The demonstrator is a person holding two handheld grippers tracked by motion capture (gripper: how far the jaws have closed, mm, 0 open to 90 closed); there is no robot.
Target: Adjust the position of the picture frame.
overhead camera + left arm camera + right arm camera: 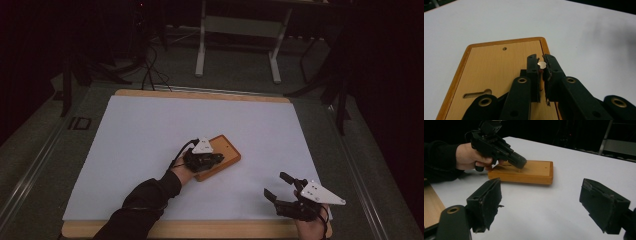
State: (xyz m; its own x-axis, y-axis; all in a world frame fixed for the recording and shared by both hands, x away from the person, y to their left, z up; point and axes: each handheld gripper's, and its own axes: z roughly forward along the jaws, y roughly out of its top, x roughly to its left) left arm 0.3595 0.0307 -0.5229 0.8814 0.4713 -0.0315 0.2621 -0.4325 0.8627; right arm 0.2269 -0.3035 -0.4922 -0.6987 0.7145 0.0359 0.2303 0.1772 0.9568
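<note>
Jaws of the left gripper (543,65) are clenching a small peg (541,64) with a pale rounded top, which is showing in the narrow gap between the pads in the left gripper view; whether its lower end is touching the wood is hidden by the jaws. The peg is sitting over a wooden block (491,67) with a darker raised rim, a small round hole (504,48) near its far edge and a keyhole-shaped slot (477,93) nearer the camera. In the high view the block (227,150) is lying near the middle of a white sheet (150,130) covering the table, with the left gripper (212,159) angled down onto it. The right gripper (549,205) is standing wide and released, nothing between its pads, well apart from the block; in the high view it (279,186) is hovering near the sheet's near right corner.
</note>
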